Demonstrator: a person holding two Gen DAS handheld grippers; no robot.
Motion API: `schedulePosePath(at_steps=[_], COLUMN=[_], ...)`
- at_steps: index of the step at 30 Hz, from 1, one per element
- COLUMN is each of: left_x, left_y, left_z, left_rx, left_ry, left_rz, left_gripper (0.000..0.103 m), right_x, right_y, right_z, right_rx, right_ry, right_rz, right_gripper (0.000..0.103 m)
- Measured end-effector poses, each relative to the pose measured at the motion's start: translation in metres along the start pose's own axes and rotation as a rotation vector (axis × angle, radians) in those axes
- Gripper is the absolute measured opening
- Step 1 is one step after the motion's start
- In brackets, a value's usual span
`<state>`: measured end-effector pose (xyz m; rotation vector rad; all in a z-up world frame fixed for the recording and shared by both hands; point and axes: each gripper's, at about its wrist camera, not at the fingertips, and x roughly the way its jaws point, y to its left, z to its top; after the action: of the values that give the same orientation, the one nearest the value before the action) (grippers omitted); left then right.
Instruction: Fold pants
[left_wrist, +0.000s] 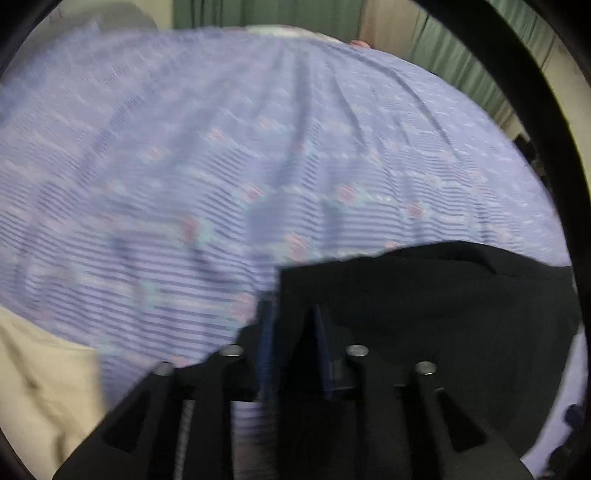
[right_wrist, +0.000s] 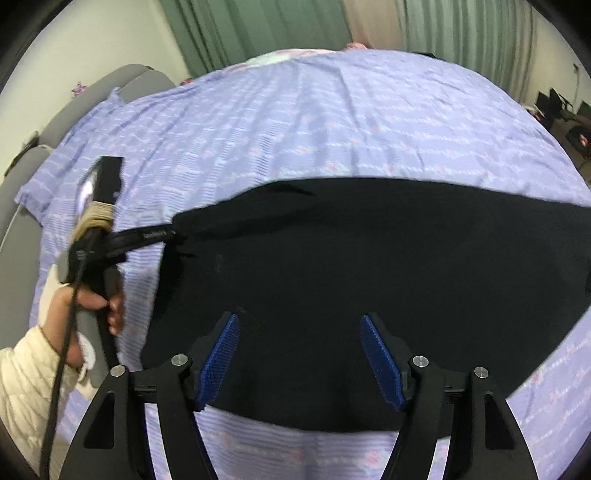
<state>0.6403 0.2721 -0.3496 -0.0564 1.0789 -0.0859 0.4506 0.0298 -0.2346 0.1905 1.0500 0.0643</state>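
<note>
The black pants (right_wrist: 351, 288) lie spread on a purple patterned bedsheet (right_wrist: 332, 122). My right gripper (right_wrist: 300, 350) is open, its blue pads (right_wrist: 218, 362) wide apart just above the pants' near part. My left gripper (left_wrist: 291, 332) has its blue pads close together on a corner of the black pants (left_wrist: 424, 302). In the right wrist view the left gripper (right_wrist: 166, 234) pinches the pants' left edge, held by a hand in a cream sleeve. The left wrist view is blurred.
The bedsheet (left_wrist: 221, 147) covers a bed. A grey padded headboard (right_wrist: 22, 221) runs along the left. Green curtains (right_wrist: 258, 29) hang behind the bed. Dark furniture (right_wrist: 557, 107) stands at the far right.
</note>
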Motion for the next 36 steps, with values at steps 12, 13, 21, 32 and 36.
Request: schedulePosePath(at_steps=[12, 13, 21, 32, 36], left_x=[-0.149, -0.15, -0.1, -0.025, -0.026], left_y=[-0.037, -0.044, -0.048, -0.034, -0.036], left_z=[-0.099, -0.114, -0.194, -0.18, -0.161], left_rx=[0.07, 0.033, -0.408, -0.63, -0.644], left_ry=[-0.168, -0.144, 0.038, 0.048, 0.049], left_rz=[-0.081, -0.099, -0.279, -0.256, -0.184], left_gripper=[0.08, 0.08, 0.08, 0.08, 0.034], right_x=[-0.076, -0.078, -0.06, -0.006, 0.004], right_y=[-0.072, -0.077, -0.122, -0.117, -0.115], right_z=[-0.055, -0.062, -0.107, -0.112, -0.112], right_rx=[-0.075, -0.082, -0.078, -0.068, -0.01], right_ry=[-0.083, -0.069, 0.058, 0.087, 0.079], right_rz=[-0.004, 0.003, 0.031, 0.087, 0.089], right_gripper=[0.078, 0.078, 0.078, 0.078, 0.078])
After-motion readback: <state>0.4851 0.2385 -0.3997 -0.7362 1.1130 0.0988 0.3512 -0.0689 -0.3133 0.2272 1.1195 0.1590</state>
